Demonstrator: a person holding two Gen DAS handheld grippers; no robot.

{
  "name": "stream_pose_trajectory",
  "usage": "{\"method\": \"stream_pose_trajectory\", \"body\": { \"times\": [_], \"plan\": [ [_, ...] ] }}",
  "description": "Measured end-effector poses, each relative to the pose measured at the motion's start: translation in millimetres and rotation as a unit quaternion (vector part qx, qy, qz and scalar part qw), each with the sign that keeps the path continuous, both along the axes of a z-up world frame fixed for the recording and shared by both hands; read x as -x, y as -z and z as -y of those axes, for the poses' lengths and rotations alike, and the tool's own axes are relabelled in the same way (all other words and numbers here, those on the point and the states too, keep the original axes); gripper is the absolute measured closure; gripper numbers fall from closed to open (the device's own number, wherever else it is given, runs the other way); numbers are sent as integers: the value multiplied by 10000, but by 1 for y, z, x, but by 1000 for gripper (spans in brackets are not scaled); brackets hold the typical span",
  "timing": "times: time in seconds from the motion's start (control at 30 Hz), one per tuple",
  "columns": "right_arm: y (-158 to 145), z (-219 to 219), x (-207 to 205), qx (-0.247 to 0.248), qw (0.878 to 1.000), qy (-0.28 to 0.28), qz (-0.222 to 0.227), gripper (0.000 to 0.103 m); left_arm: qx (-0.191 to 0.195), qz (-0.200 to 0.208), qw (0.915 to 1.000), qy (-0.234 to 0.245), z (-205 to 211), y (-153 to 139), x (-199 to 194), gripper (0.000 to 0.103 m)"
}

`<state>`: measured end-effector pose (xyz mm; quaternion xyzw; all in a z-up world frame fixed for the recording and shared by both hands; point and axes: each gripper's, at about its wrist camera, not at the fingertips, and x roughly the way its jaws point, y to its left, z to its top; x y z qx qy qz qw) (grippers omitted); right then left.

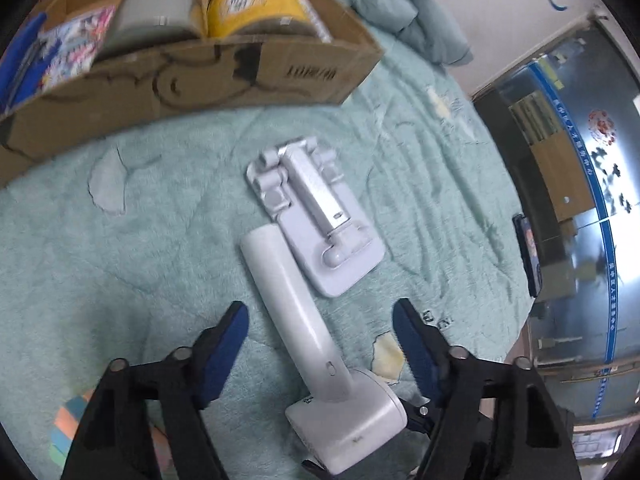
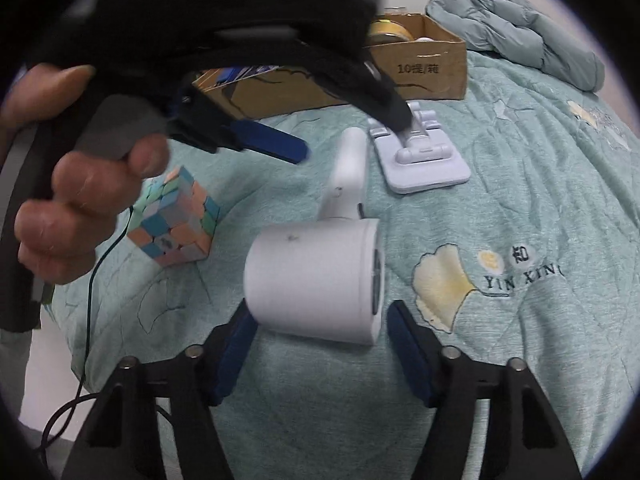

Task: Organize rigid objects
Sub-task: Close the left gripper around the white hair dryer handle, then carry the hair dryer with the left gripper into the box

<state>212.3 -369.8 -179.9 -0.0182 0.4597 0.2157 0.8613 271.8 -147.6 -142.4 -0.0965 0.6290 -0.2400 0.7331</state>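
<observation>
Right gripper straddles the barrel of the white hair dryer; left pad touches or nearly touches it, right pad stands clear, so no grip I can confirm. Left gripper, held in a hand, has its jaws partly spread either side of the dryer handle, both pads clear of it. Dryer lies on the teal quilt. Handle tip sits just beside the white folding stand. Pastel cube lies left of the dryer. Cardboard box behind the stand holds a yellow can and a grey cylinder.
</observation>
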Motion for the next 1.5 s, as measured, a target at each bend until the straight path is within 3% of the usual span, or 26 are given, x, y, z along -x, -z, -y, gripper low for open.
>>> {"method": "stream_pose_trajectory", "body": {
  "times": [0.1,0.23,0.4,0.57,0.67,0.77,0.87,1.23,1.5],
  "plan": [
    [0,-4,-1,128,9999,-37,97,42,41,-263,9996,-26,1,15,-2,48],
    [-2,0,-3,16,9999,19,126,44,-135,-293,9995,28,4,25,1,67],
    [-4,1,-6,14,9999,68,106,44,13,-288,9996,-4,0,26,5,68],
    [-20,-6,-12,251,9982,-204,496,44,121,357,9991,-190,-15,-14,11,70],
    [-34,-10,-19,-116,9986,-56,517,44,113,572,9980,-254,-25,-36,11,71],
    [-47,-27,-24,-16,9973,-222,695,44,5,1004,9948,-161,-33,-63,8,72],
    [-56,-37,-37,-153,9960,-361,808,44,210,1137,9928,-304,-50,-82,2,72],
    [-96,-90,-94,-269,9913,-643,1115,44,17,1802,9836,-34,-107,-154,-59,72],
    [-109,-132,-146,-92,9918,-703,1067,44,305,1757,9840,-71,-151,-163,-127,72]
  ]
}}
